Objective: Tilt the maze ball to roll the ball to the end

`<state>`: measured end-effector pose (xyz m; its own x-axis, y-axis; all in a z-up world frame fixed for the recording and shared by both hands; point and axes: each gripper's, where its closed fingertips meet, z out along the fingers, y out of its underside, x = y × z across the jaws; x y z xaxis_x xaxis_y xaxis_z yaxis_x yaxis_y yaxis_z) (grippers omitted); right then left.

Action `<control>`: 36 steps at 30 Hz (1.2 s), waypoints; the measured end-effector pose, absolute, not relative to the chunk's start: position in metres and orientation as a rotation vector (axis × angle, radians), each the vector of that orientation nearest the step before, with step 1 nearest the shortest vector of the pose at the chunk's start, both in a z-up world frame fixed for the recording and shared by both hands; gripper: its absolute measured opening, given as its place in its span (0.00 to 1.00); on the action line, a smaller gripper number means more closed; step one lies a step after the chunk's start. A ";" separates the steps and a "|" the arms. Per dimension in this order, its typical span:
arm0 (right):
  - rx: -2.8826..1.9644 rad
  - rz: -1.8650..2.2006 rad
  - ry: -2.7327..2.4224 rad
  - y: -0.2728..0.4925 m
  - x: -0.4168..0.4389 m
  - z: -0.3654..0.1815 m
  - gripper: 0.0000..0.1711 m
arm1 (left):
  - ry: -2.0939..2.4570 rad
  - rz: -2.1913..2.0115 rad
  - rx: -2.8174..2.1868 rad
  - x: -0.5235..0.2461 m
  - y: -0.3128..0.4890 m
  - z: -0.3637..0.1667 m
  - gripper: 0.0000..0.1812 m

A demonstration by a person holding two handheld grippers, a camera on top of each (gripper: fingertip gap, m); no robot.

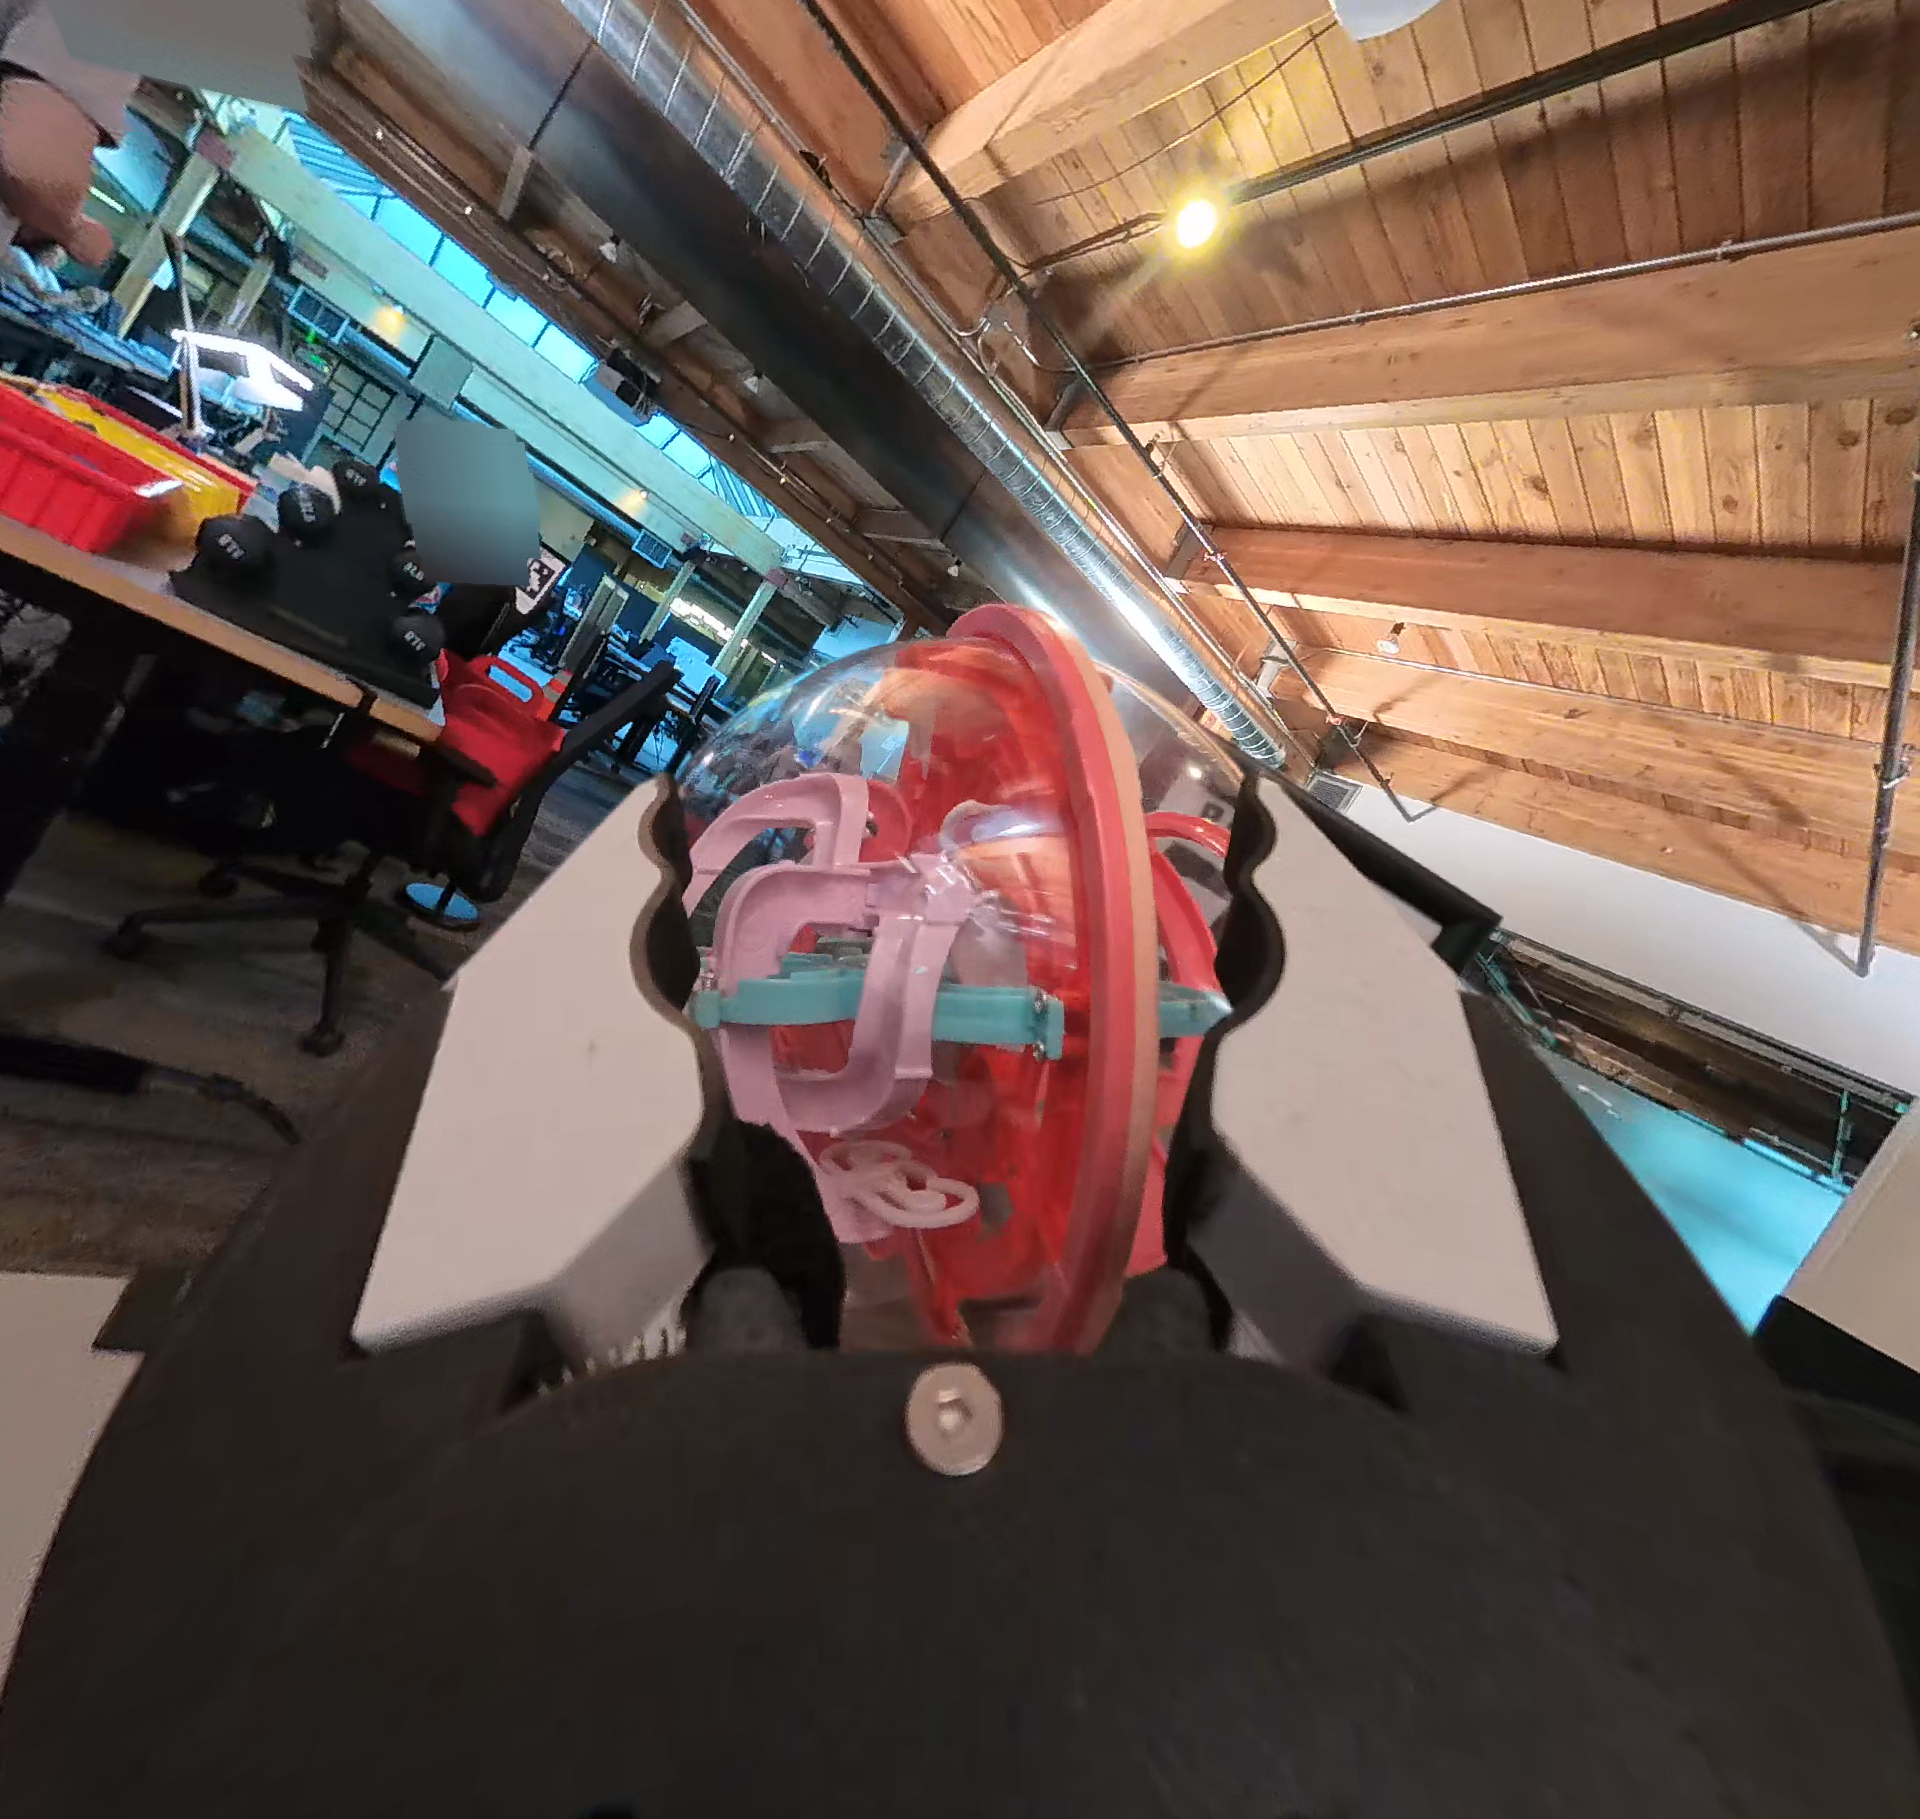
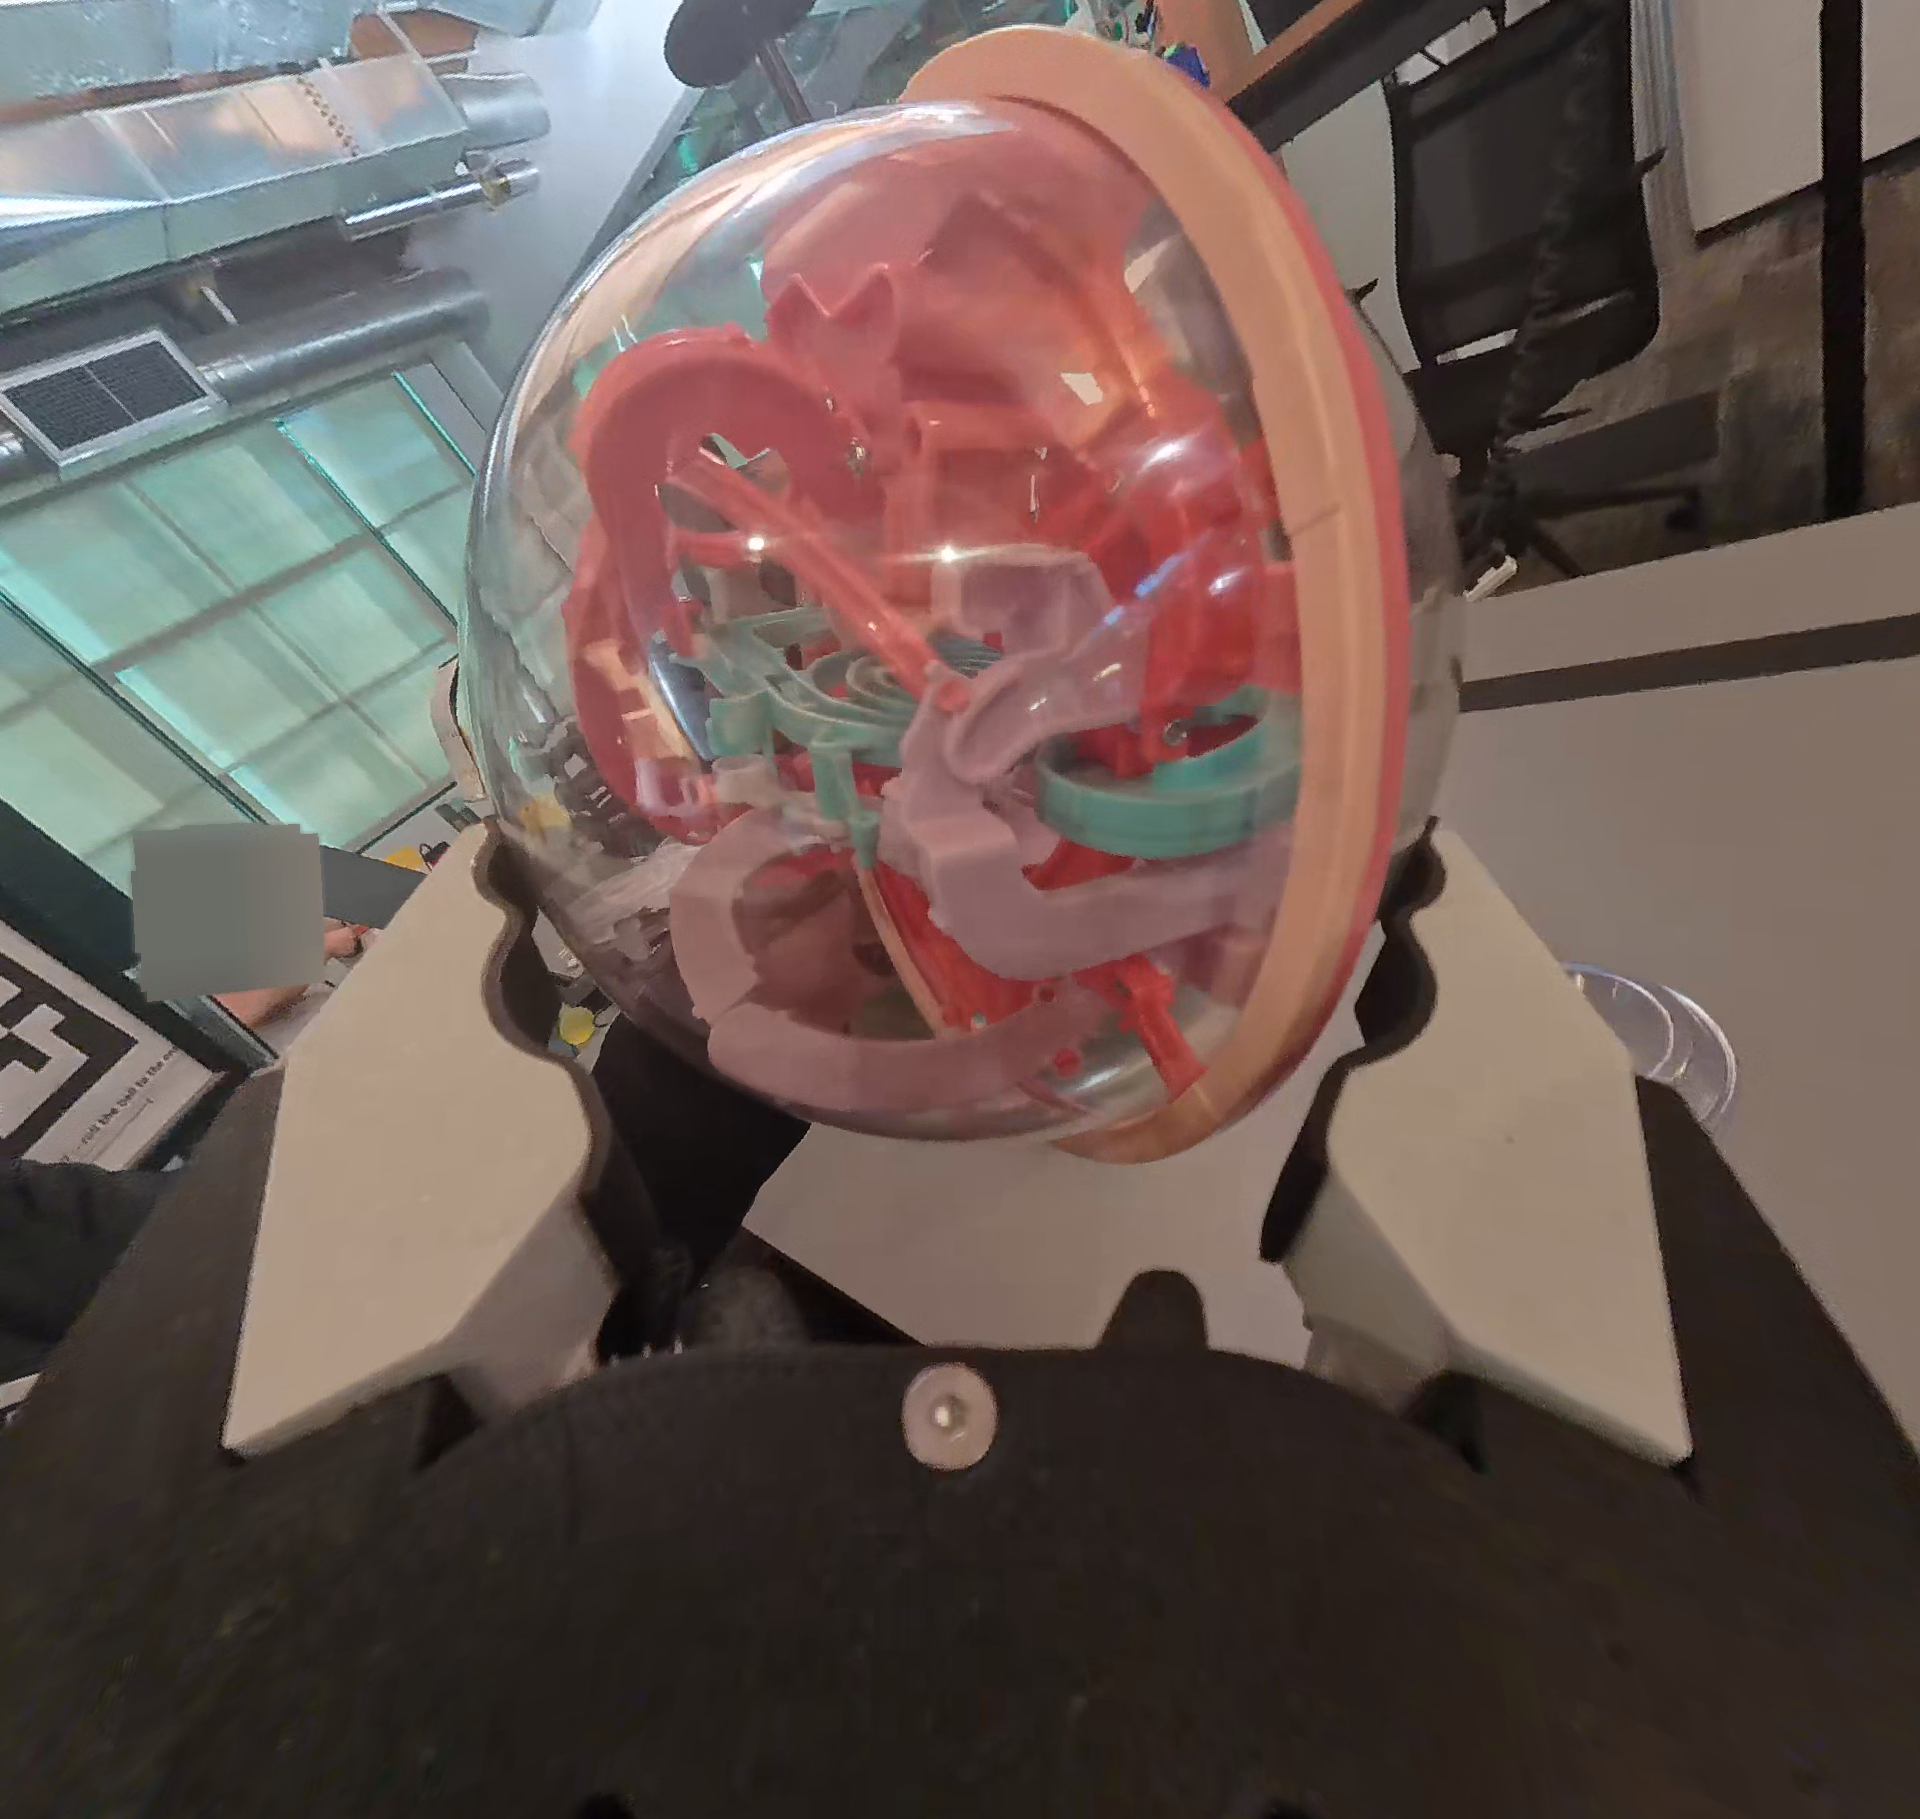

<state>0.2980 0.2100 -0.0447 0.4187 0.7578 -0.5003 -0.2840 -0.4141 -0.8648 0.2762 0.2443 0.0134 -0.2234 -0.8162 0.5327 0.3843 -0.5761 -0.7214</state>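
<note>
The maze ball [image 1: 935,938] is a clear sphere with a red rim and pink, red and teal tracks inside. It is held up in the air and tilted, with the rim running nearly upright. My left gripper [image 1: 956,834] is shut on it, one finger on each side. In the right wrist view the maze ball [image 2: 935,626] fills the centre, and my right gripper [image 2: 956,865] is shut on its lower part, with the fingertips [image 2: 457,938] pressed against the shell. I cannot pick out the small ball inside.
A table [image 1: 208,616] at the left holds red and yellow bins [image 1: 73,481] and a black stand with black balls [image 1: 312,554]. An office chair [image 1: 468,782] stands beside it. A grey table [image 2: 1662,782] lies below, with a clear plastic cup-like stand [image 2: 1652,1031] on it.
</note>
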 end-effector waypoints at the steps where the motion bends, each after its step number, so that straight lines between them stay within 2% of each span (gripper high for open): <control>1: -1.618 1.229 -0.423 0.211 0.298 -0.047 0.91 | 0.568 -1.899 -1.217 0.277 0.247 0.011 0.56; 15: -1.545 1.123 -0.515 0.197 0.297 -0.038 0.91 | 0.634 -1.891 -1.070 0.272 0.227 0.019 0.55; 23: -1.352 0.963 -0.681 0.157 0.292 0.034 0.91 | 0.793 -1.796 -0.830 0.262 0.174 0.091 0.55; 29: -1.098 1.005 -0.729 0.122 0.289 0.084 0.91 | 1.004 -1.566 -0.827 0.267 0.124 0.151 0.55; 36: -0.919 1.004 -0.780 0.085 0.284 0.118 0.91 | 1.158 -1.384 -0.803 0.269 0.072 0.189 0.54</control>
